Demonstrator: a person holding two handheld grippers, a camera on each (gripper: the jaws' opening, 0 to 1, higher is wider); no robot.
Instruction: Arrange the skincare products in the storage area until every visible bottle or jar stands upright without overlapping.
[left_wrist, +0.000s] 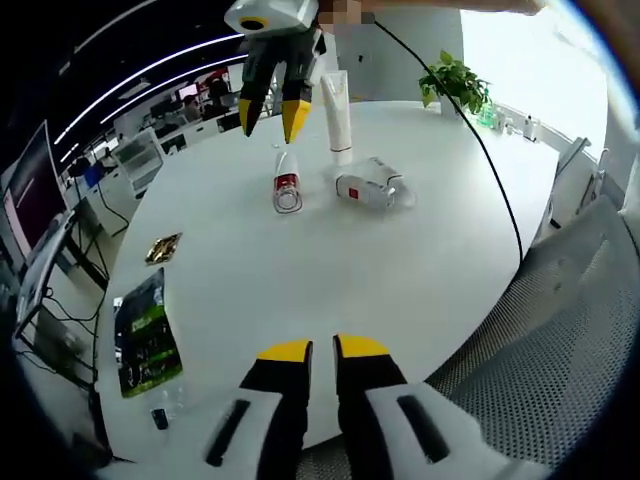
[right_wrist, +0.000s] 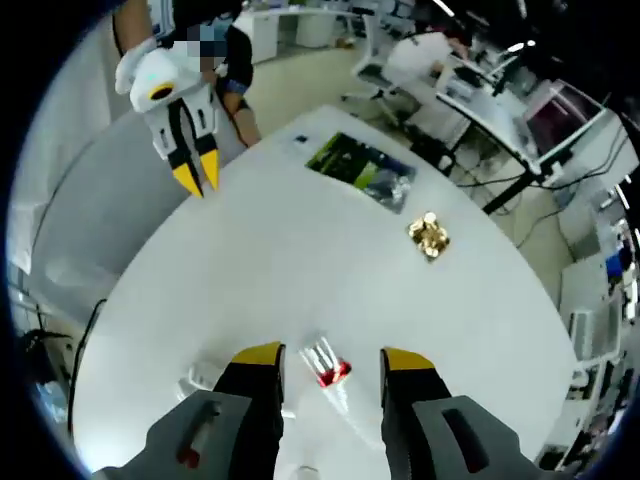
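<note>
The small clear bottle w/ red label (right_wrist: 328, 375) lies on its side on the white table (right_wrist: 300, 260), directly under and between the right gripper (right_wrist: 330, 362) tips, long axis running roughly away from the tool and a bit skewed, so the jaws straddle it across its width. In the left gripper view the same bottle (left_wrist: 287, 186) sits just below the right gripper (left_wrist: 270, 118), which hangs above it w/ jaws parted and nothing held. Just beside it, to the tool's side, a second clear bottle (left_wrist: 370, 186) also lies flat; the white tube (left_wrist: 338, 110) stands upright just behind both. Left gripper (left_wrist: 322, 350) is well apart from all three, at the near table edge, jaws only narrowly apart, empty. So the right is clearly the nearer tool; judging by this, the next move is a descent and a close across the bottle's body, then tipping it upright. Green packet (right_wrist: 362, 166) and gold wrapper (right_wrist: 429, 235) lie far off, towards the left gripper's end.
</note>
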